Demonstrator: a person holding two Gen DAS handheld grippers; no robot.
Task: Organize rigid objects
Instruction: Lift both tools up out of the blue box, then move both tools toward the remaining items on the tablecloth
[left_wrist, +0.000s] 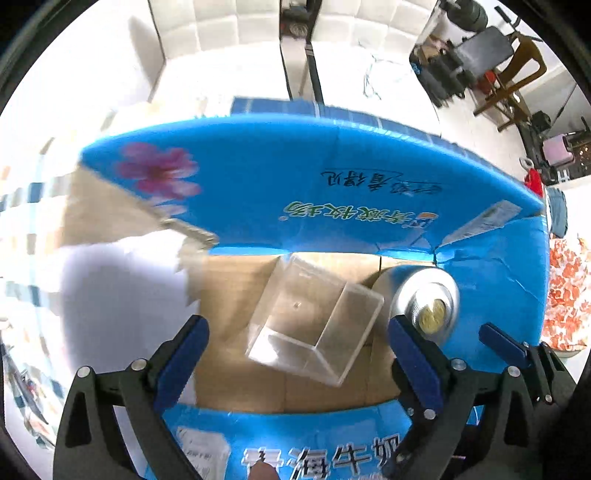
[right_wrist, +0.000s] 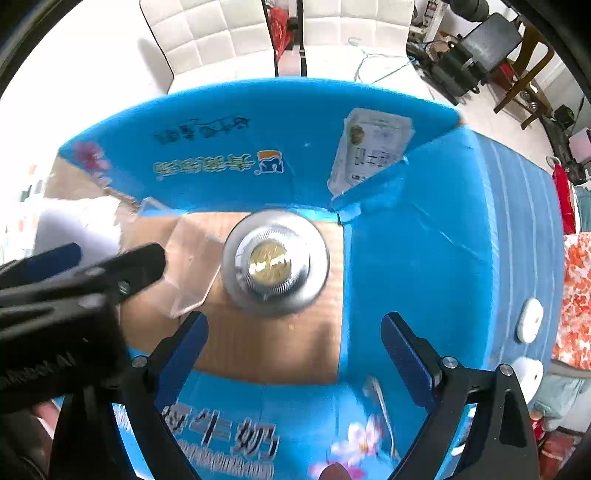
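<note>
A clear plastic box (left_wrist: 314, 321) lies tilted on the brown bottom of an open blue cardboard carton (left_wrist: 295, 184). Beside it, to its right, a silver can (left_wrist: 428, 302) with a blue side stands in the carton's corner; in the right wrist view the can (right_wrist: 275, 264) shows from above, with the clear box (right_wrist: 192, 266) to its left. My left gripper (left_wrist: 299, 339) is open and empty above the clear box. My right gripper (right_wrist: 293, 338) is open and empty above the can. The left gripper's body (right_wrist: 74, 288) crosses the left of the right wrist view.
The carton's blue flaps (right_wrist: 461, 258) stand up around the opening. A white sheet (left_wrist: 118, 288) lies at the carton's left. White tufted cushions (right_wrist: 229, 33) are behind. Chairs and clutter (right_wrist: 491, 59) stand at the far right. An orange patterned cloth (left_wrist: 567, 291) lies right.
</note>
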